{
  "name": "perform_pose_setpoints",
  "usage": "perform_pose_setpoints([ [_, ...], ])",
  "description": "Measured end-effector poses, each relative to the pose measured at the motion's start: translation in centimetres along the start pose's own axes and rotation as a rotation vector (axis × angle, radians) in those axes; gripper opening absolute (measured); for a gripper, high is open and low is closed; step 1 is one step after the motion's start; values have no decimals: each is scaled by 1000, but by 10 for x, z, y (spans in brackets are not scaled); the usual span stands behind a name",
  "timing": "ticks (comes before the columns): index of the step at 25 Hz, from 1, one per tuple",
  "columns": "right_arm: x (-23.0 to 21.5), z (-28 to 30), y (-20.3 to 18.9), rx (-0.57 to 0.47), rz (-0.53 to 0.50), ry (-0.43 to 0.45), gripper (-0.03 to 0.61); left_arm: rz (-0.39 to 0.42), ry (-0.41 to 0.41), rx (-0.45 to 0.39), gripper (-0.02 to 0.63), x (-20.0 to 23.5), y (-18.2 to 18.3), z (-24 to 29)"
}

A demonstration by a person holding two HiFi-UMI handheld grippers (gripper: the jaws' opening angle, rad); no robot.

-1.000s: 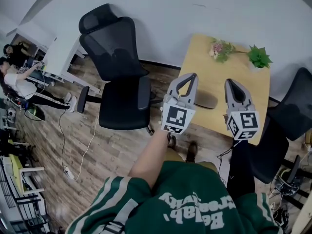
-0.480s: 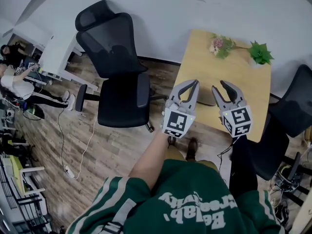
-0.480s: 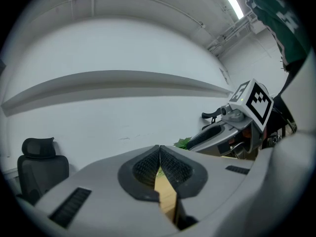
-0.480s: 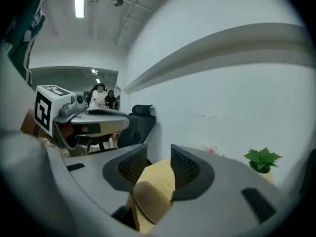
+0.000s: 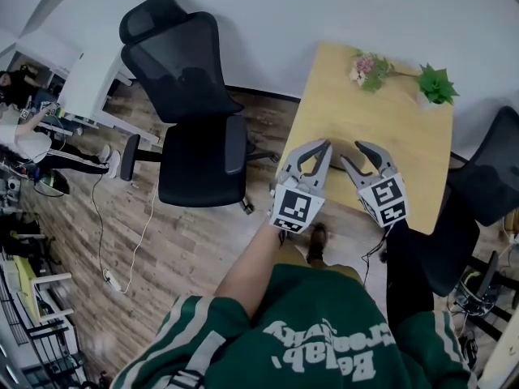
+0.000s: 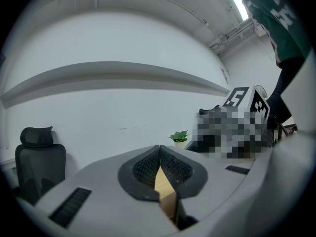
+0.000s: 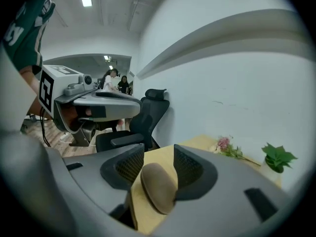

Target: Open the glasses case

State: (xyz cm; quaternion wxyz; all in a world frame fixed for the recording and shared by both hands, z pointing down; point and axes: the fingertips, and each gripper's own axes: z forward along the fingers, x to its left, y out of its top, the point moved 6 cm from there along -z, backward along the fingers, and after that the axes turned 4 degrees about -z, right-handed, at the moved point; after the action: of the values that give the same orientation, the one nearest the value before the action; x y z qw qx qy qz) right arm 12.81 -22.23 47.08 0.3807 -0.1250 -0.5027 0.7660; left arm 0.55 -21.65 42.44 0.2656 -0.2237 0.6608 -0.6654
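Glasses case (image 7: 158, 186) lies flat and closed on the table (image 5: 405, 144), left half, nearer the near edge than the far one. We see it between the right gripper (image 7: 159, 154) jaws, which have just been opening and stand apart, with no pad visibly pressing on it. Left gripper (image 6: 159, 154) is beside it over the near left part, pad tips clenched together on nothing; flowers (image 5: 366, 65) and a potted plant (image 5: 436, 83) are at the far edge, an office chair (image 5: 190, 112) off the left edge.
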Motion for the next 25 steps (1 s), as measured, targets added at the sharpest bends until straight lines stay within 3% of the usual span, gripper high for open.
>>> perform_pose_setpoints([
  [9, 14, 19, -26, 118, -121, 79, 230, -6, 5, 65, 15, -1, -30, -2],
  [18, 14, 33, -63, 233, -196, 106, 247, -16, -12, 152, 15, -10, -77, 0],
  [25, 12, 45, -82, 281, -240, 99, 296, -26, -41, 200, 15, -23, -106, 3],
])
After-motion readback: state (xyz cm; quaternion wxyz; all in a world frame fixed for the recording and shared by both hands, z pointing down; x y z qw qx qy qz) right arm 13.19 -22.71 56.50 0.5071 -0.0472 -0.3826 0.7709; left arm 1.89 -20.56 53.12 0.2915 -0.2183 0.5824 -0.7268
